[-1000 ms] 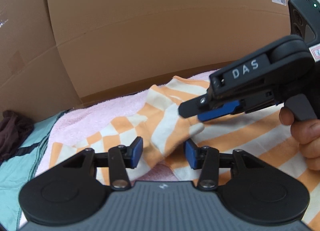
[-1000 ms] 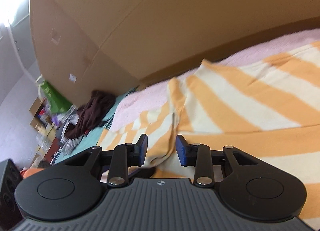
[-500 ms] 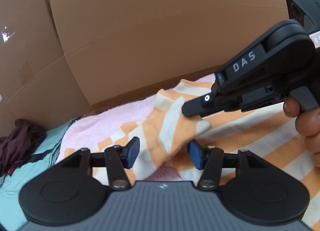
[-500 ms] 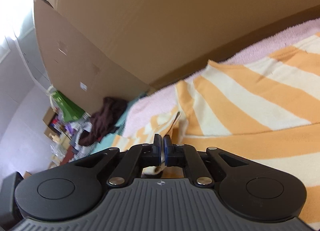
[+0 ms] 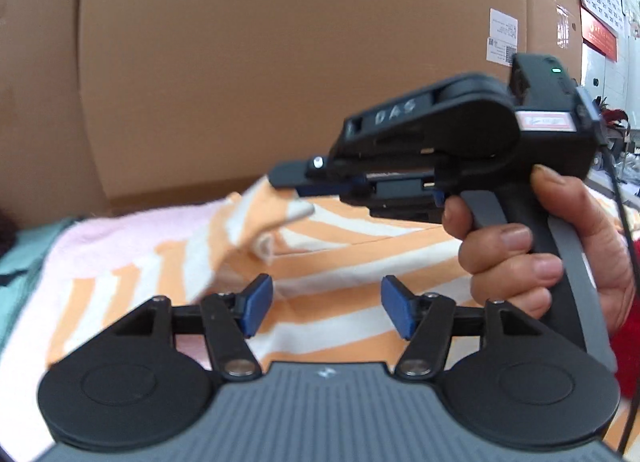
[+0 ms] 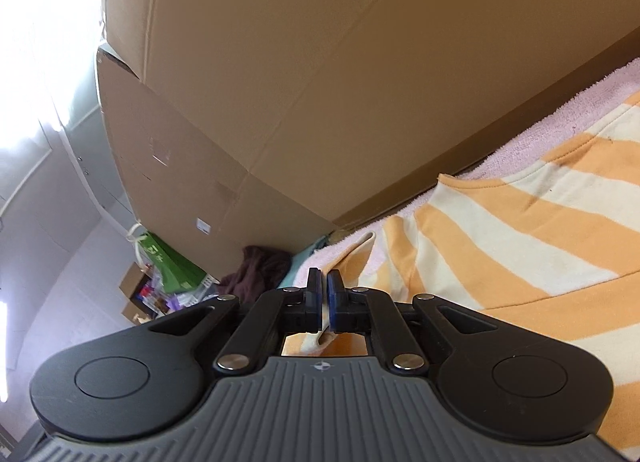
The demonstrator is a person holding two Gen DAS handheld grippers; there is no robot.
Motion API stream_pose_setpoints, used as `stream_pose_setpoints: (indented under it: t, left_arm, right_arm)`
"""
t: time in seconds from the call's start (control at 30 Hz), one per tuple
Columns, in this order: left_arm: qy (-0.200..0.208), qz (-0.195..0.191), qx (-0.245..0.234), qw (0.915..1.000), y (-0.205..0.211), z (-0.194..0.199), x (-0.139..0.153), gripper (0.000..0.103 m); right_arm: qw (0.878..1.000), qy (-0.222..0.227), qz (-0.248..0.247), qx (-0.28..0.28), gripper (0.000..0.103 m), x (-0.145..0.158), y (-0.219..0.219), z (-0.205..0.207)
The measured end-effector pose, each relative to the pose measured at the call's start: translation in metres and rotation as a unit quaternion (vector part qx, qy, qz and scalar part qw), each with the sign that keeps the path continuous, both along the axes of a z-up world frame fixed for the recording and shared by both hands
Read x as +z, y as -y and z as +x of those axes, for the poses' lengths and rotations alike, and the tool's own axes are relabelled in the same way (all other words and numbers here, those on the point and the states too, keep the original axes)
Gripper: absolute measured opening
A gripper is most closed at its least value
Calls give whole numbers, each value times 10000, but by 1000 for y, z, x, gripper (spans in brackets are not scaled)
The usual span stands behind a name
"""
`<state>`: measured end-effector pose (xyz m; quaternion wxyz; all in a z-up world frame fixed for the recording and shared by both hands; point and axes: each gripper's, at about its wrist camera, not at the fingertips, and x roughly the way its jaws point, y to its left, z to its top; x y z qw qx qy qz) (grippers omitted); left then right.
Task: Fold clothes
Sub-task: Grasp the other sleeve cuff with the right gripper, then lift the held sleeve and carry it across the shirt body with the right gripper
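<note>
An orange-and-cream striped shirt (image 5: 352,262) lies spread on a pink towel (image 5: 120,238). In the left wrist view my left gripper (image 5: 326,306) hovers open just above the shirt, nothing between its blue pads. Beyond it, my right gripper (image 5: 296,182), held in a person's hand (image 5: 560,254), is shut on the shirt's sleeve, which hangs lifted from its tip. In the right wrist view the right gripper (image 6: 324,294) shows its pads pressed together on a fold of the shirt (image 6: 520,246).
Large cardboard boxes (image 5: 280,62) stand close behind the towel. A dark maroon garment (image 6: 260,266) and teal cloth (image 5: 20,254) lie at the left. A green bag (image 6: 168,262) and clutter sit on the floor farther off.
The right gripper closed on the sleeve and lifted it up and to the right. The left gripper opened wider and rose a little.
</note>
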<state>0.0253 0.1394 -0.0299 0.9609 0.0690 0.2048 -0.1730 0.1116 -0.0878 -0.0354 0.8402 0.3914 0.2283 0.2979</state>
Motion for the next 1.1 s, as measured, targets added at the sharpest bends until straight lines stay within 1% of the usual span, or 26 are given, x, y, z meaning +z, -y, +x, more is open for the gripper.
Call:
stream_pose_setpoints:
  t: [0.13,0.3,0.37,0.4,0.43,0.47,0.5,0.7,0.83,0.93,1.0,1.1]
  left_arm:
    - [-16,-87,463,9989,-3,12,-2,63]
    - [-37,-195,1041,9944,-6,26,-5,64]
    - [-55,-278,1257,9917,-9,32,-5,73]
    - [-90,-421,1331,9902,-14,33,-4,75]
    - [-129,-542,1380,9889,-18,35,-4,82]
    - [-180,-624,1380,9883,-21,36,-5,88]
    - [-231,-681,1374,9879,-22,36,-6,89]
    - [-415,-587,1224,9899,-18,43,-7,89]
    - [-334,-536,1049,9925,-17,38,-6,89]
    - [-128,-346,862,9956,-4,32,-2,89]
    - [-49,-134,658,9977,10,30,0,90]
    - [-5,93,426,9990,29,29,2,90]
  right_arm:
    - [9993,181,319,-48,4,5,8,-4]
    - [9959,304,818,-251,4,8,25,-8]
    - [9938,346,988,-379,4,11,32,-9]
    - [9926,371,1064,-441,4,12,35,-10]
    - [9916,407,1118,-499,4,16,39,-11]
    - [9906,442,1172,-556,4,19,43,-13]
    - [9894,478,1226,-614,4,22,47,-14]
    - [9809,690,1547,-958,4,41,70,-22]
    - [9743,827,1728,-1183,4,54,85,-28]
    - [9754,895,1531,-1311,4,65,94,-34]
    - [9750,943,1432,-1415,4,71,101,-38]
    - [9714,1001,1431,-1607,4,76,117,-42]
